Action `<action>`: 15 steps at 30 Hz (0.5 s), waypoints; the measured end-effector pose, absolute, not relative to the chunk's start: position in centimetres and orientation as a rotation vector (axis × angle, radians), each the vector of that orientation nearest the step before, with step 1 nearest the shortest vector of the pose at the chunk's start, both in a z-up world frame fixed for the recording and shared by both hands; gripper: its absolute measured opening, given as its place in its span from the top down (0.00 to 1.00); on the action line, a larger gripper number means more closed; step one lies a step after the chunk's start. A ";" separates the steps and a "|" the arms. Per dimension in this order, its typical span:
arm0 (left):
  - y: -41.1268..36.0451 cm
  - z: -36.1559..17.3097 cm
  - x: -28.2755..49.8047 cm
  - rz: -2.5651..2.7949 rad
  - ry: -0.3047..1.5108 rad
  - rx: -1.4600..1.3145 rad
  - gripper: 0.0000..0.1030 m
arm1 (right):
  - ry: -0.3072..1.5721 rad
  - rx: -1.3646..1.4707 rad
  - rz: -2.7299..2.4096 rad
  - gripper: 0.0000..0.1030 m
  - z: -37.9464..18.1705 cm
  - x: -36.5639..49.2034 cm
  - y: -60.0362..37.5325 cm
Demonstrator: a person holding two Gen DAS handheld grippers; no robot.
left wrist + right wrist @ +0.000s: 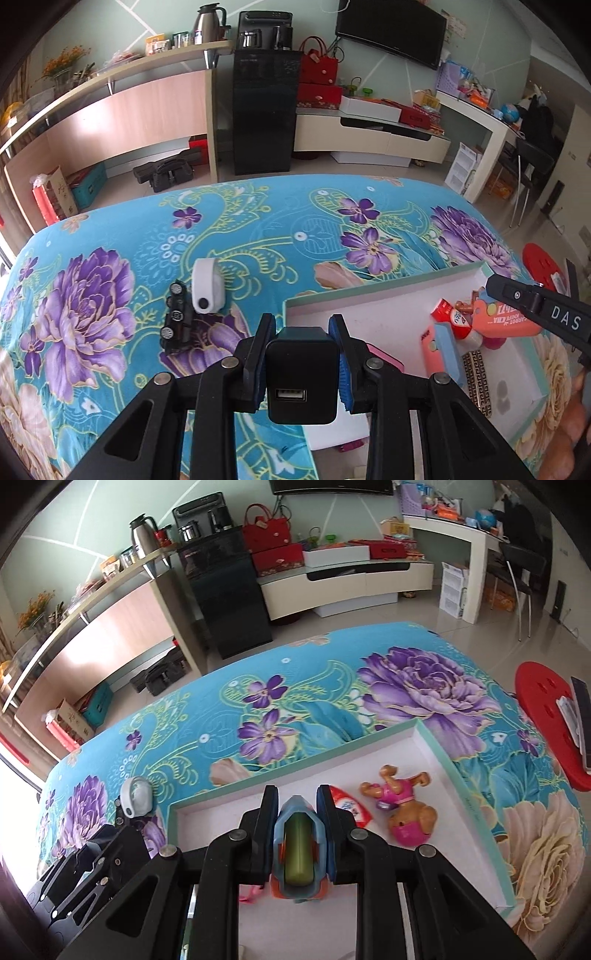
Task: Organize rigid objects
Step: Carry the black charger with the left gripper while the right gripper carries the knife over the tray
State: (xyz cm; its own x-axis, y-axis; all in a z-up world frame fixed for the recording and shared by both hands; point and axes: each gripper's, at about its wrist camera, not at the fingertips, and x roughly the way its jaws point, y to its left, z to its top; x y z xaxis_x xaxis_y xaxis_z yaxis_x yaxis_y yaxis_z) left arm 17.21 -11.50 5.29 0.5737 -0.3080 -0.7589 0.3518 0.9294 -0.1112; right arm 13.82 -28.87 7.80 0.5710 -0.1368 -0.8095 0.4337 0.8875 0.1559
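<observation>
My left gripper (302,328) is shut on a black USB charger (302,376) and holds it above the near left corner of a shallow white box with a mint rim (384,291). My right gripper (296,805) is shut on a blue and orange toy with a green wheel (299,853) over the same box (295,770). A black toy car (176,317) and a white oval gadget (207,286) lie on the floral cloth left of the box. A brown and pink toy dog (404,805) and a red and white packet (347,805) lie in the box.
The box also holds an orange tool (498,321), a pink item (432,350) and a patterned black case (476,384). The right gripper's arm (543,310) reaches over the box's far right. A red stool (546,716) stands right of the table.
</observation>
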 end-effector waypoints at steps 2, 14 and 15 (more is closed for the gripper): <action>-12.4 5.1 17.1 -0.400 0.875 0.071 0.69 | 0.915 0.372 -0.373 0.79 7.5 13.6 -30.0; -15.1 3.0 17.5 -0.447 0.904 0.112 0.69 | 0.987 0.397 -0.364 0.79 5.3 14.0 -31.1; -15.2 2.8 17.6 -0.443 0.902 0.115 0.69 | 0.994 0.400 -0.360 0.79 5.1 14.1 -31.0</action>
State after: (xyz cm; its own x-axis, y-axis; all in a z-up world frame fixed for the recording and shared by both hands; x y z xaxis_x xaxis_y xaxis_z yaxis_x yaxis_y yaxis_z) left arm 17.59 -15.24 2.84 0.5366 -0.3237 -0.7793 0.4190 0.9038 -0.0870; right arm 14.12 -31.04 5.06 0.4985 -0.1102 -0.8599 0.4667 0.8700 0.1590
